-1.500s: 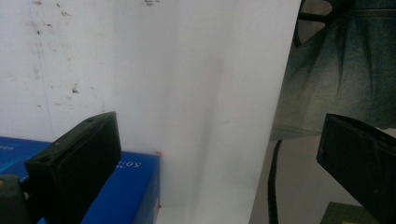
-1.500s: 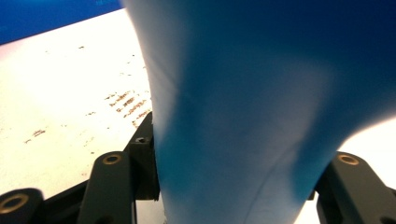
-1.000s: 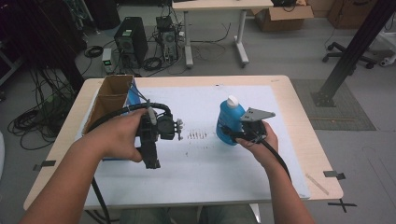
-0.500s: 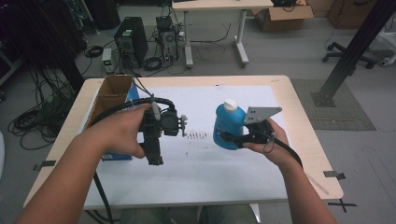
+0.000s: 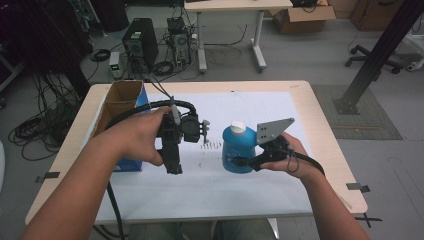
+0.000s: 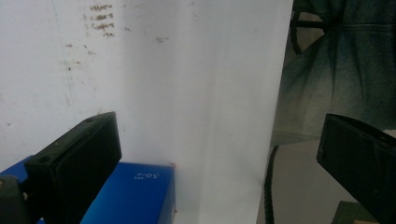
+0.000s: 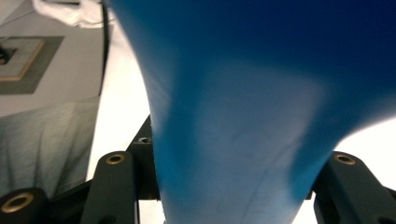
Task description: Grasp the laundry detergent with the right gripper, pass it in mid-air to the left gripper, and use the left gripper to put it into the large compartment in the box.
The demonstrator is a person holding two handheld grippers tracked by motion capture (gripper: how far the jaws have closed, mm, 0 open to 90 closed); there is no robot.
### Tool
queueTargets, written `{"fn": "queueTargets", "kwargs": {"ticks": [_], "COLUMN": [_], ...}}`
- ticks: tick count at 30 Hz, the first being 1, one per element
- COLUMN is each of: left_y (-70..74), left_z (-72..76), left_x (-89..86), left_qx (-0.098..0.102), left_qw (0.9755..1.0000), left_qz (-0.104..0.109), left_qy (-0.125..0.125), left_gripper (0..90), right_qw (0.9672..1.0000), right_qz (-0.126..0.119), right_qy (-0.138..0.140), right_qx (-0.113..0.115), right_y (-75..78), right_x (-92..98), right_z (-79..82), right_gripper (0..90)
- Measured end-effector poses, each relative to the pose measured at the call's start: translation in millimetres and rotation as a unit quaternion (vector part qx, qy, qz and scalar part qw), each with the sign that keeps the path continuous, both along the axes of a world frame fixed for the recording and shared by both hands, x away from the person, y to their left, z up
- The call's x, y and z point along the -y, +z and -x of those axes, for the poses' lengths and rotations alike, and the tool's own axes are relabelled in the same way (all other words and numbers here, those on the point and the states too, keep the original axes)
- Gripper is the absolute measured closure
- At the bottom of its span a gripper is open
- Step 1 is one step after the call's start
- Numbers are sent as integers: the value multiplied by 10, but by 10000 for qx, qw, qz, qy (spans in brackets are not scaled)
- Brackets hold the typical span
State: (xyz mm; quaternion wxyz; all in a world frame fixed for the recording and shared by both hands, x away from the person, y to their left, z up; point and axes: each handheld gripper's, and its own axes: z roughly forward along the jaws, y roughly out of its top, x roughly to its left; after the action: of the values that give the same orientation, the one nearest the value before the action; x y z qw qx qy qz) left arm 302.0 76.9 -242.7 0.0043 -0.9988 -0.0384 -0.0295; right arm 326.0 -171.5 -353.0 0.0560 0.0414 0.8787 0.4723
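Observation:
A blue bottle (image 5: 237,150) with a white cap stands upright in my right gripper (image 5: 243,163), which is shut on its lower body and holds it above the white paper sheet (image 5: 260,107). In the right gripper view the blue bottle (image 7: 243,116) is pressed between both jaws of the right gripper (image 7: 233,196). My left gripper (image 5: 173,167) hangs to the left of the bottle, pointing back toward the person. In its own view the left gripper (image 6: 219,140) is wide open with nothing between its jaws.
An open cardboard box (image 5: 120,97) with a blue side stands at the table's left, and its blue edge (image 6: 135,191) lies under the left jaw. Small dark marks (image 5: 212,145) dot the paper. The person's trousers (image 6: 336,79) lie past the table's near edge.
The right hand has lifted the bottle and brought it nearer the person and a little left. The left gripper has drifted slightly right, still open.

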Motion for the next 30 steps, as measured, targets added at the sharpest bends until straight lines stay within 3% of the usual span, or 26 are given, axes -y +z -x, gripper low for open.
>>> {"fn": "queueTargets", "kwargs": {"ticks": [11,30], "left_y": [26,2], "left_z": [-28,-56], "left_x": [110,266], "left_qx": [-39,-106], "left_qw": [10000,9998], "left_qz": [-17,-50], "left_qy": [-57,-156], "left_gripper": [3,3], "right_qw": [9988,9976], "right_qz": [57,-1], "right_qy": [485,672], "right_qx": [-96,-166], "right_y": [-155,-321], "right_x": [-154,-525], "right_z": [21,13], "right_gripper": [453,453]}}
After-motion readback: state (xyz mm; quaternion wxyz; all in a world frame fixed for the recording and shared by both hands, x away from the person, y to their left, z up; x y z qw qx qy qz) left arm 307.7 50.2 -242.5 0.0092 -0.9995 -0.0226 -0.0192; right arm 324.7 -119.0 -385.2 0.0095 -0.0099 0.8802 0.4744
